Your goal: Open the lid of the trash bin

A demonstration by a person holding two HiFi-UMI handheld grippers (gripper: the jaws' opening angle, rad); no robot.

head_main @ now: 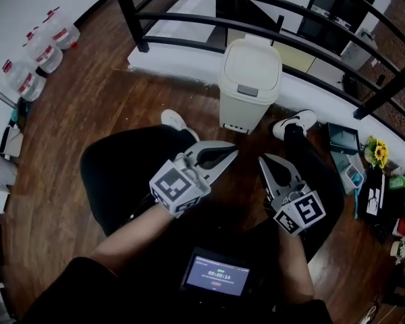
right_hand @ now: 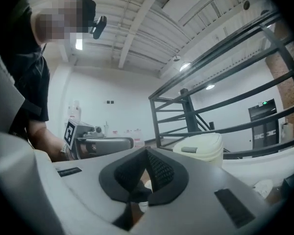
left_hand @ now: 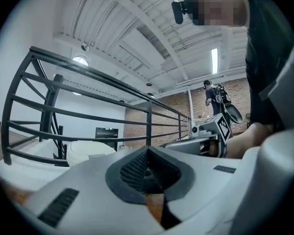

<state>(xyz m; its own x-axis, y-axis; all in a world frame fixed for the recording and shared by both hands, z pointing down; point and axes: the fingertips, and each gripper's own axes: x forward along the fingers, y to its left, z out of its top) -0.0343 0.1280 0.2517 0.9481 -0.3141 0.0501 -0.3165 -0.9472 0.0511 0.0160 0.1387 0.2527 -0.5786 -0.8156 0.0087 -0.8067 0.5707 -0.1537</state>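
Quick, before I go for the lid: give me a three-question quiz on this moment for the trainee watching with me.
1. True or false: the lid of the trash bin is already open.
2. Where does the trash bin stand? A) on the floor, ahead of both grippers; B) on a table; C) held up by one gripper.
3. Fill in: the left gripper and the right gripper both have their jaws ___, with nothing between them.

Key: 1 false; 2 A; 3 shut.
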